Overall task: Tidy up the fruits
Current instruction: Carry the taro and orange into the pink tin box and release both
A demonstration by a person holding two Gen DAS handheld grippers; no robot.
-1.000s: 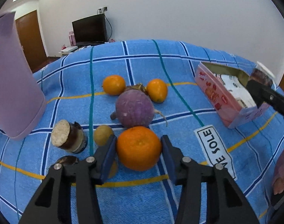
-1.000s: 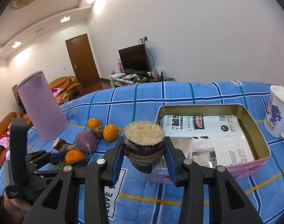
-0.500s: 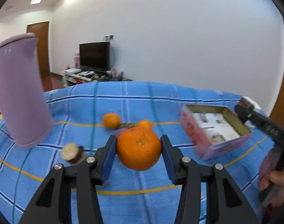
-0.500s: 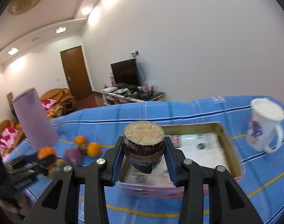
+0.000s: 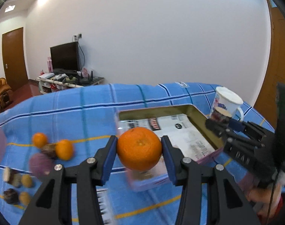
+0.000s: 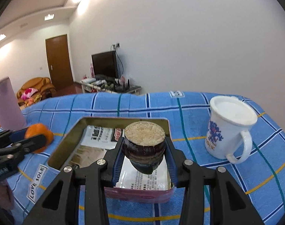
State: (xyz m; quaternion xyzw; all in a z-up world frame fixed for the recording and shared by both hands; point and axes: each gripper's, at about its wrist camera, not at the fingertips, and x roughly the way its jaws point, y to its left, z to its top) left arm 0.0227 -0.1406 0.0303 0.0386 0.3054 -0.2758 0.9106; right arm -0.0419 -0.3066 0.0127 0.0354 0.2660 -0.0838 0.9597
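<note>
My left gripper is shut on a large orange and holds it in the air just left of the pink tin box. My right gripper is shut on a dark purple cut fruit piece with a tan cut face, held above the pink tin box. The left gripper and its orange show at the left of the right wrist view. Two small oranges, a round purple fruit and several small pieces lie on the blue cloth at the left.
The box holds white printed packets. A white mug stands right of the box. A tall lilac cup stands at the far left. The blue checked cloth covers the table.
My left gripper has lifted the orange off the cloth and carried it right, toward the box. My right gripper has moved over the box with the cut piece.
</note>
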